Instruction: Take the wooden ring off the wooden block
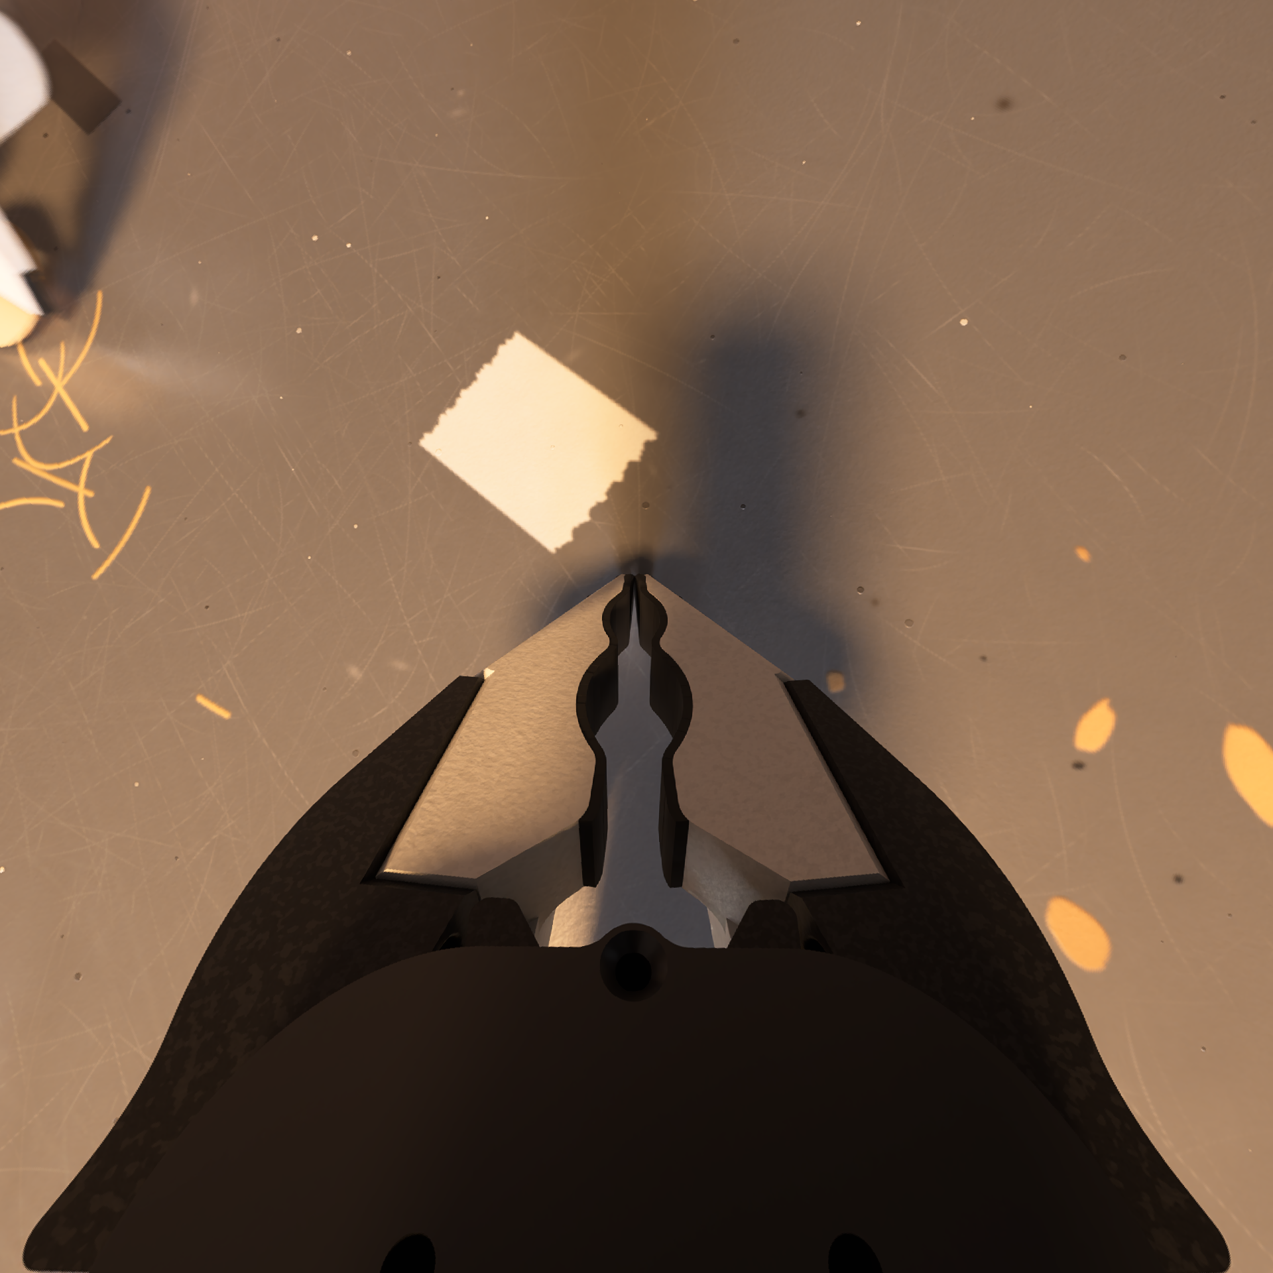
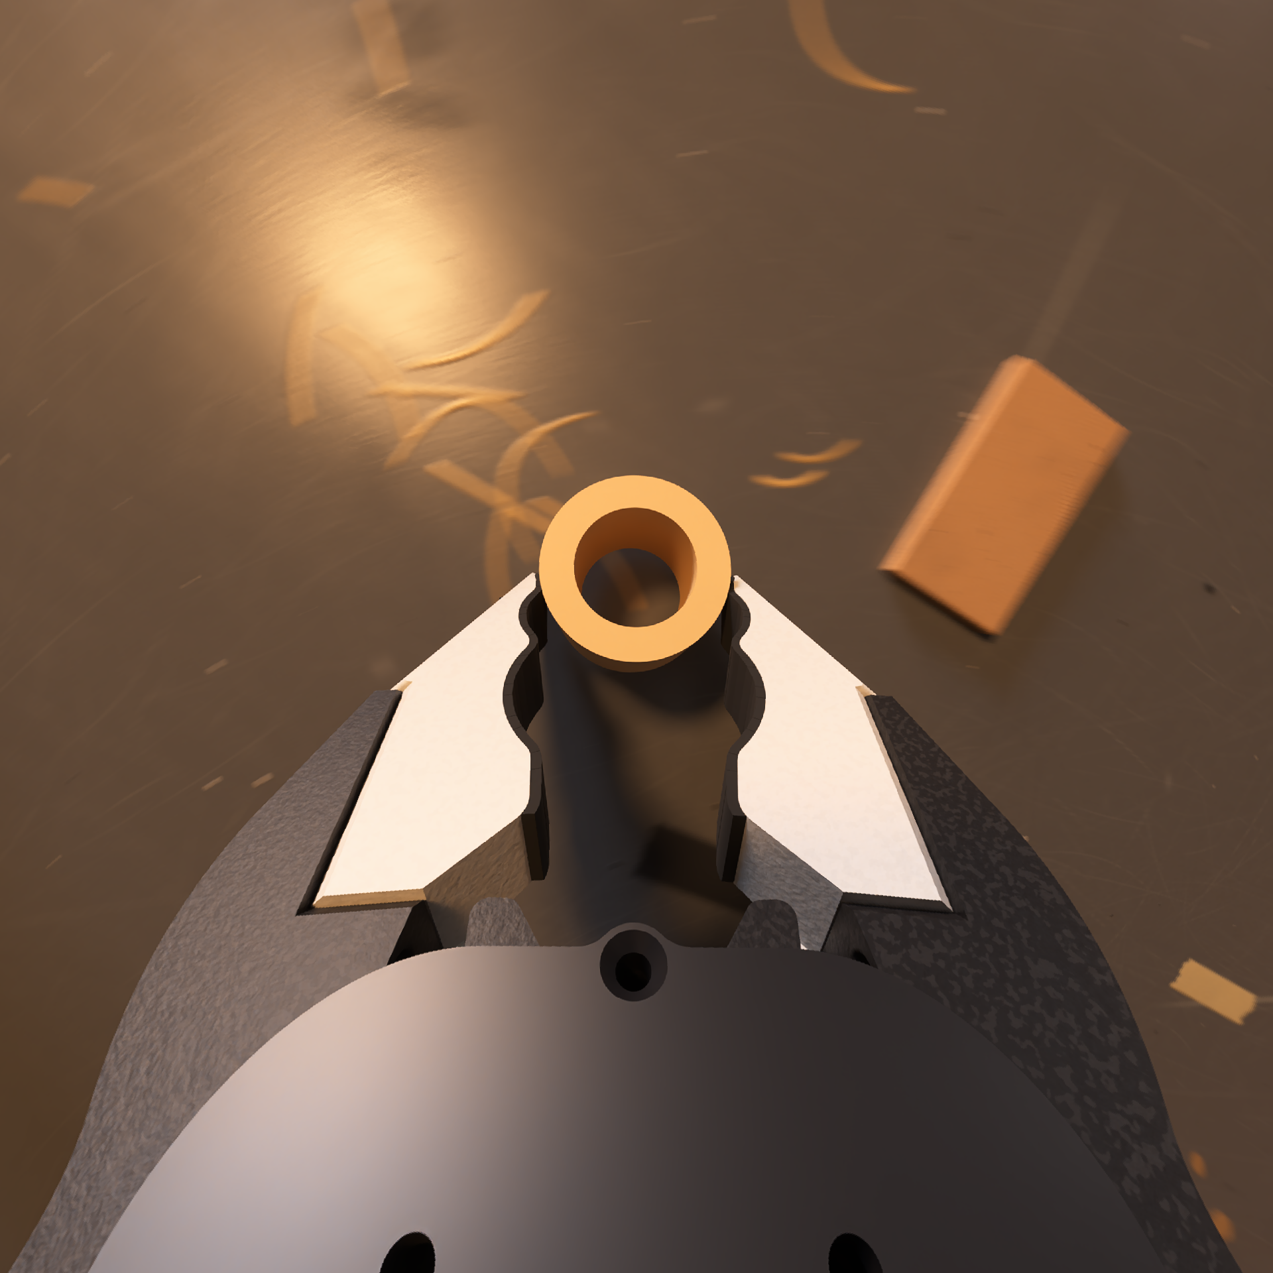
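In the right wrist view my right gripper (image 2: 634, 585) is shut on the wooden ring (image 2: 634, 492). The ring is light orange and thick-walled, its hole faces the camera, and it is held clear above the table. The wooden block (image 2: 1006, 492) is an orange-brown slab lying flat on the table, to the right of the ring and apart from it. My left gripper (image 1: 637, 578) is shut and empty, its tips close over the table. The right gripper's white fingers (image 1: 14, 262) show at the far left edge of the left wrist view.
The brown scratched table (image 2: 207, 620) carries thin curled wood shavings (image 2: 482, 337) and small flat chips (image 2: 1212, 992). In the left wrist view a pale square patch (image 1: 537, 441) lies just ahead of my left fingertips, with orange flecks (image 1: 1078, 933) to the right.
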{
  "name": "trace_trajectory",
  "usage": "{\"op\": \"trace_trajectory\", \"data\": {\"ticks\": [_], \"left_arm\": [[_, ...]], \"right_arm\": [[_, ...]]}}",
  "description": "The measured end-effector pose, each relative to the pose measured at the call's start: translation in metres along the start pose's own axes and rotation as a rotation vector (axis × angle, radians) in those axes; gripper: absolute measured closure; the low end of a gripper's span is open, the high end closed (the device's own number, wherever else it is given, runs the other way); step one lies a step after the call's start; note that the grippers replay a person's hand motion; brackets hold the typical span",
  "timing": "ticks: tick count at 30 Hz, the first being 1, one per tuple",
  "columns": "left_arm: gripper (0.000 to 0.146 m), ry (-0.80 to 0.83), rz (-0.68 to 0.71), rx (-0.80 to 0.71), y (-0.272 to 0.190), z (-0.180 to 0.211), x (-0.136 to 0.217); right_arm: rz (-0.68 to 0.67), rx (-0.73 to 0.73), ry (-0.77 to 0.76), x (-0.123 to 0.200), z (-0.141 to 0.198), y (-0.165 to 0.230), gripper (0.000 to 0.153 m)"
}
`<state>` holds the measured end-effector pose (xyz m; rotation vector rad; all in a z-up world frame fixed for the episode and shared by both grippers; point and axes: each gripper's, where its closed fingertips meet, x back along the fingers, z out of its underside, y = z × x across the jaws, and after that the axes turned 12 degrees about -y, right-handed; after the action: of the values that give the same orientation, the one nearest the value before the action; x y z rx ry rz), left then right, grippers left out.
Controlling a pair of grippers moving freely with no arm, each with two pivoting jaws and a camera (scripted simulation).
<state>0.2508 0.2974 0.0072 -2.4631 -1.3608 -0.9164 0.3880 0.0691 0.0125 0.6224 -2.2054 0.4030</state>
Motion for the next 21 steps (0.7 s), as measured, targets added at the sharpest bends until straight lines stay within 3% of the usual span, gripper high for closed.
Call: {"op": "trace_trajectory", "data": {"ticks": [3, 5, 7, 10, 13, 16, 21], "left_arm": [[0.146, -0.001, -0.006, 0.0, 0.0, 0.0, 0.001], [0.146, -0.001, -0.01, 0.001, 0.001, 0.001, 0.001], [0.146, -0.006, -0.004, 0.005, 0.001, 0.001, 0.002], [0.146, 0.0, 0.019, 0.007, -0.001, 0.001, 0.001], [0.146, 0.009, 0.02, -0.004, -0.002, 0.0, 0.0], [0.146, 0.013, 0.007, -0.003, 0.0, 0.001, 0.001], [0.146, -0.002, 0.001, 0.005, 0.001, 0.002, 0.002]], "right_arm": [[0.034, -0.113, -0.032, 0.002, 0.01, -0.045, 0.102], [-0.017, -0.051, 0.019, 0.017, 0.025, -0.023, 0.102], [-0.123, 0.029, 0.051, 0.027, 0.03, 0.026, 0.102], [-0.165, 0.194, 0.092, 0.018, 0.014, 0.062, 0.102], [-0.089, 0.063, -0.014, -0.014, -0.019, 0.012, 0.102], [-0.047, -0.036, -0.049, -0.022, -0.021, -0.036, 0.102], [-0.11, 0.077, 0.068, 0.015, 0.018, 0.02, 0.102]]}}
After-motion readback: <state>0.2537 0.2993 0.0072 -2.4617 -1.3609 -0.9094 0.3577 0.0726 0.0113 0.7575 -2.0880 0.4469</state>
